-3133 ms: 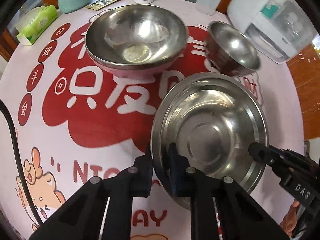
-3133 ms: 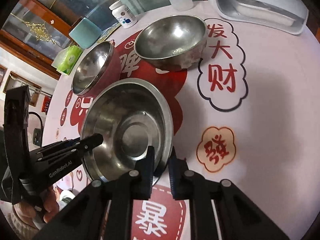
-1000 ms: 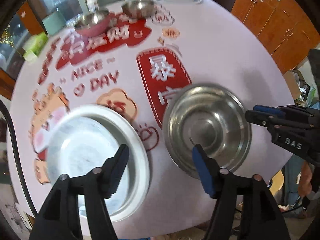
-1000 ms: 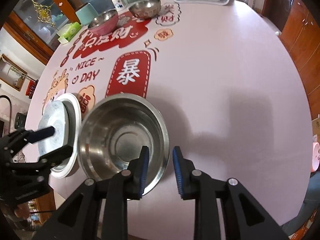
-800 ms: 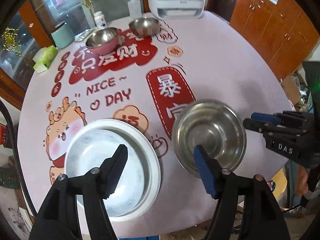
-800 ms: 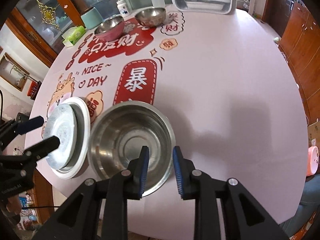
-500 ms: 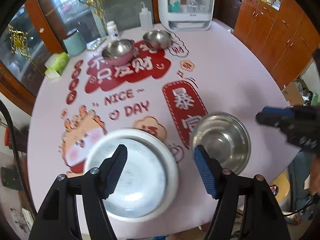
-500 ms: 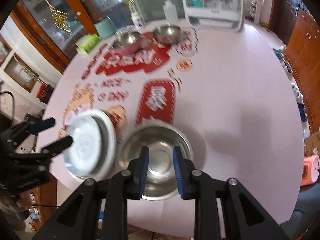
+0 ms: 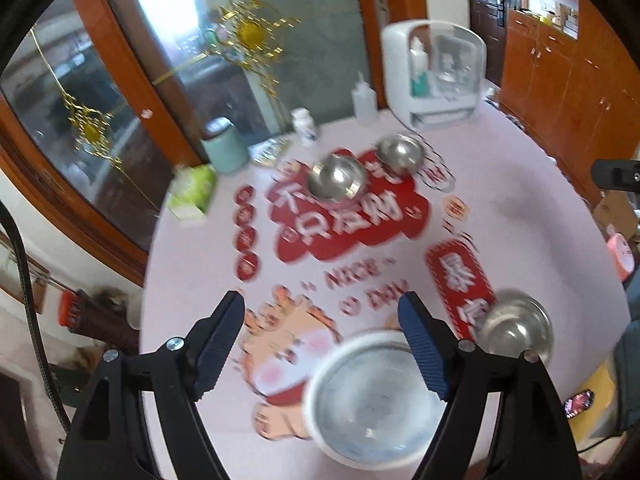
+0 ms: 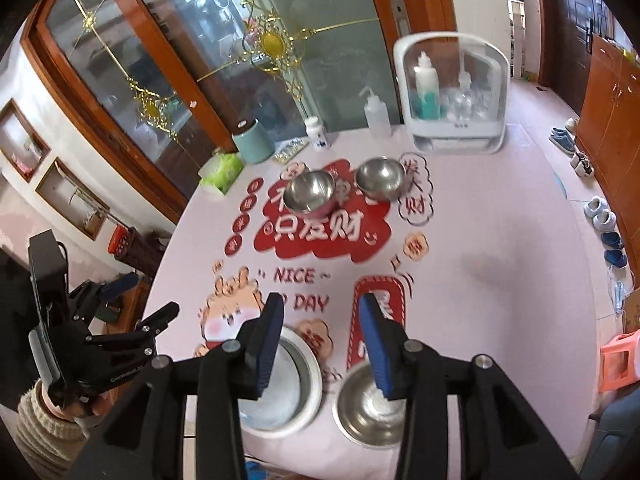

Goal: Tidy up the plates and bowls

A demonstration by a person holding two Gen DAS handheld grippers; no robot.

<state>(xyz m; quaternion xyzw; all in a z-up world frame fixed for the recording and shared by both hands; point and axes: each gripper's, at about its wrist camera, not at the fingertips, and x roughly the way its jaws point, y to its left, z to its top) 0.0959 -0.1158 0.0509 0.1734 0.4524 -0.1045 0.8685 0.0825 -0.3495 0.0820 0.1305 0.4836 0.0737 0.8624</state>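
My left gripper (image 9: 320, 332) hangs high above the round table, its jaws opening with nothing between them. My right gripper (image 10: 322, 340) is also raised and empty, its jaws opening. Below both, at the table's near edge, a white-rimmed plate (image 9: 372, 396) (image 10: 298, 380) lies beside a shallow steel basin (image 9: 516, 328) (image 10: 356, 408). Two steel bowls stand at the far side: a pink-sided one (image 10: 312, 192) (image 9: 338, 178) and a plain one (image 10: 380, 178) (image 9: 400, 154). In the right wrist view the left gripper (image 10: 132, 332) shows at the left, held by a hand in a knitted sleeve.
Along the far edge of the table stand a white cabinet box (image 10: 452, 96), a squeeze bottle (image 10: 376, 114), a pill bottle (image 10: 318, 130), a teal canister (image 10: 252, 142) and a green tissue pack (image 10: 222, 170). Glass cabinet doors rise behind; shoes and a pink stool (image 10: 620, 360) are at the right.
Both grippers let go of the steel basin beside the white plate, then rose and drew back from the table. Their jaws now stand wider.
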